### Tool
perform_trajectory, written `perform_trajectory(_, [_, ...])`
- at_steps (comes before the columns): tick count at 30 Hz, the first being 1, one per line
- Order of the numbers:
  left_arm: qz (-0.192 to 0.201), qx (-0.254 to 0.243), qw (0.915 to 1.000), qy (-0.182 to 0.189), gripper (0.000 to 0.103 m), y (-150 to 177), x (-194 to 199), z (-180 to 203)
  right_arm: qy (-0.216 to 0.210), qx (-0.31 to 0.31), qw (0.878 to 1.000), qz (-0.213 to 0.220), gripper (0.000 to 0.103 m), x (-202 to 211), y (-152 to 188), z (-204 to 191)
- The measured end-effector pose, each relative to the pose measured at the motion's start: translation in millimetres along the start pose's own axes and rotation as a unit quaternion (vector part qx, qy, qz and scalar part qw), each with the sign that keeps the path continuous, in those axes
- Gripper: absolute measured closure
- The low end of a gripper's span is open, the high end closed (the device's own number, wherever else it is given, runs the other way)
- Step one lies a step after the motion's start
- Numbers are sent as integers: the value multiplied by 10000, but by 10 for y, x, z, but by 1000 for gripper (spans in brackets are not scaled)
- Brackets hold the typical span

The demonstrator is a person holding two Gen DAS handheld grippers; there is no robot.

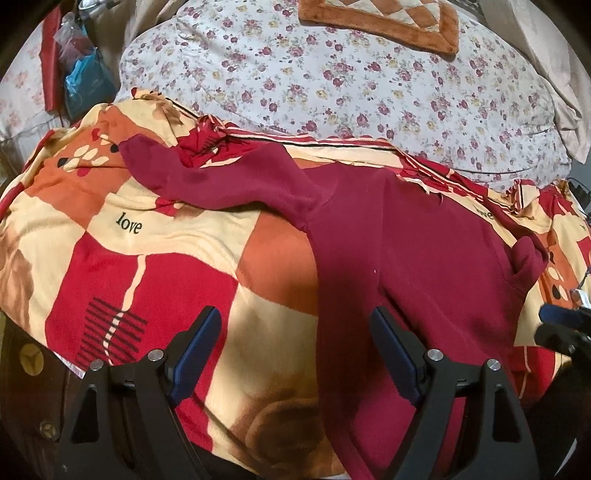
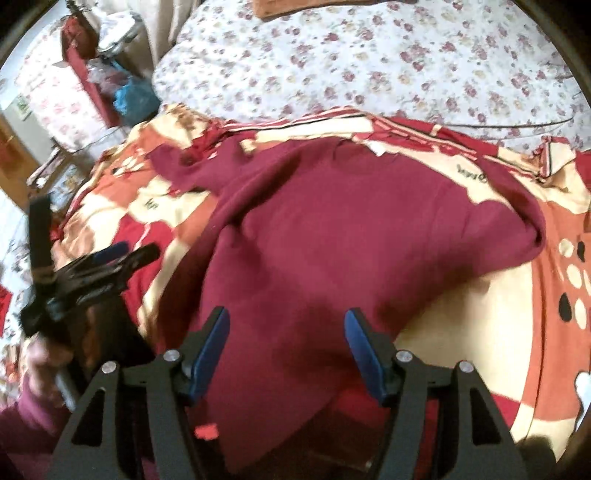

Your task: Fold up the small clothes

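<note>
The left hand-held gripper (image 1: 295,339) hangs with its blue-padded jaws spread wide and nothing between the pads; the hem end of the maroon sweatshirt (image 1: 406,240) lies just under and beyond its right-side finger, while its other finger stands over bare blanket (image 1: 155,266). The right hand-held gripper (image 2: 286,343) is also spread, its jaws empty, poised over the sweatshirt's body, which fills the middle of its view and runs down between the two fingers without being pinched. The garment lies flat on a red, orange and cream patterned blanket on the bed, one sleeve (image 1: 207,177) stretched out toward the far left and the other side bunched into a fold at the right. A floral quilt (image 1: 351,88) lies beyond the blanket. The left wrist view shows the outstretched sleeve clearly, the word "love" printed on the blanket, and an orange-bordered cushion (image 1: 380,22) on the quilt. The right wrist view, blurred, shows the left hand-held gripper from the side at the left edge, with the person's hand (image 2: 44,360) around its handle.
</note>
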State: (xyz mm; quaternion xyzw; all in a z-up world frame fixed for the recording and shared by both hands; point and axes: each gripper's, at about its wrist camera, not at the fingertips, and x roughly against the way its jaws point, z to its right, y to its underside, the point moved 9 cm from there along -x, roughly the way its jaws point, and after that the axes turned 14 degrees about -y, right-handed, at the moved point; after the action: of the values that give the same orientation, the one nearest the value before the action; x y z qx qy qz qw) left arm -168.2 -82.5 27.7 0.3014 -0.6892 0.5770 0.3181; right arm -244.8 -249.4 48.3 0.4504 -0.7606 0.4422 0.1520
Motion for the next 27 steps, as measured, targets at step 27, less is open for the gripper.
perform_trajectory(27, [28,152,9999,45,38,-379,-252,167,1099,-155,9931,373,25,-567,-655,249])
